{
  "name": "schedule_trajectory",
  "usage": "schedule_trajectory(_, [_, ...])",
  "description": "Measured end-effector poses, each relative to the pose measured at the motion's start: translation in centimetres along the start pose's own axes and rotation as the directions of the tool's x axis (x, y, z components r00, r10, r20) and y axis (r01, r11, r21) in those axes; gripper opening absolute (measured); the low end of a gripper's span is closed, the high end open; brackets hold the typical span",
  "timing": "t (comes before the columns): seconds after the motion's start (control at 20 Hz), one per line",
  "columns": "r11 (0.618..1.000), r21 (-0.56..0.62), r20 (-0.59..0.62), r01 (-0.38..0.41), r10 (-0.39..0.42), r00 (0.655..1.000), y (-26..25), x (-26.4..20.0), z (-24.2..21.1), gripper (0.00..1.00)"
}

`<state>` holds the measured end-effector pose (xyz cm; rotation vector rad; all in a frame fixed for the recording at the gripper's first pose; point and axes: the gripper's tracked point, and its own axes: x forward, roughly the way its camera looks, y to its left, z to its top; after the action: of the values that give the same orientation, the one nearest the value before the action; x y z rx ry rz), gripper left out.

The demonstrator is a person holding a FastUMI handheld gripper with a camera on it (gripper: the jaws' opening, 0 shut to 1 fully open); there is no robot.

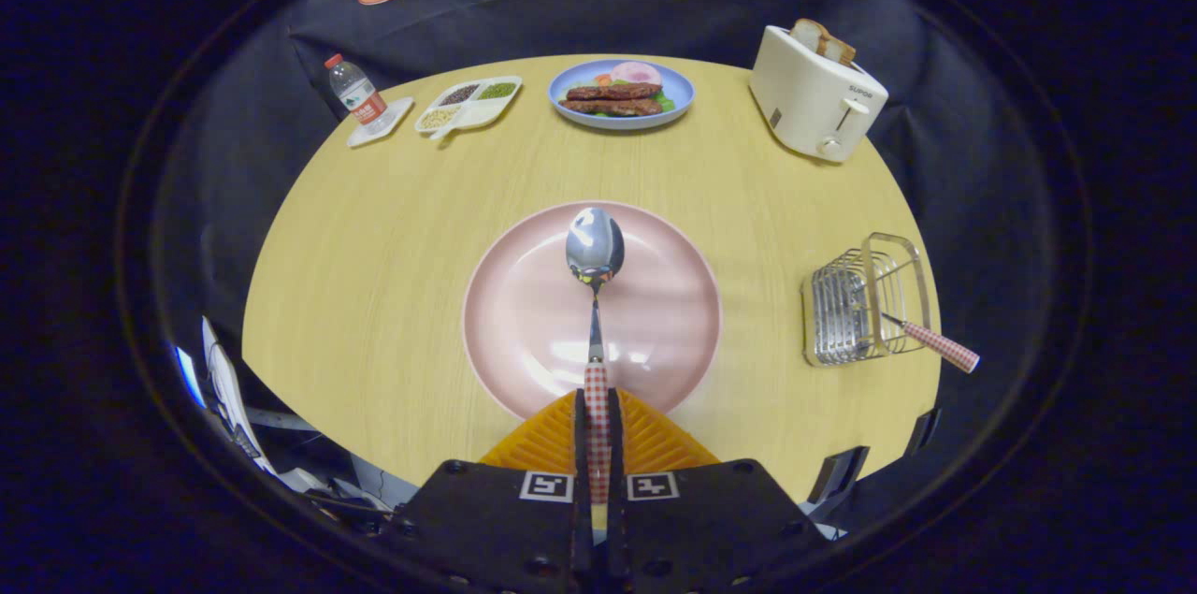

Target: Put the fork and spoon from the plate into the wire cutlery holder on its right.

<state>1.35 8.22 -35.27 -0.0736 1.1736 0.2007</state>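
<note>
My gripper (597,430) is shut on the red-checked handle of the spoon (595,248). The spoon points straight ahead, its shiny bowl held over the middle of the pink plate (524,313). Both fingers press the handle between them. To the right of the plate stands the wire cutlery holder (865,299). The fork (935,343) lies in the holder, its checked handle sticking out to the right over the table's edge.
At the far side of the round wooden table (374,248) stand a water bottle (357,94) on a coaster, a white divided dish of grains (469,103), a blue plate of food (621,94) and a white toaster (815,94) with bread in it.
</note>
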Motion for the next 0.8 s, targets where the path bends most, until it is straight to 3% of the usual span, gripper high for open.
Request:
schedule_trajectory(0.4, [0.998, -0.025, -0.022, 0.062, -0.062, 0.998, -9.0, -5.0, 0.7, 0.06])
schedule_trajectory(0.8, [0.99, -0.099, -0.126, 0.103, -0.115, 0.985, -15.7, -9.0, -0.3, 0.06])
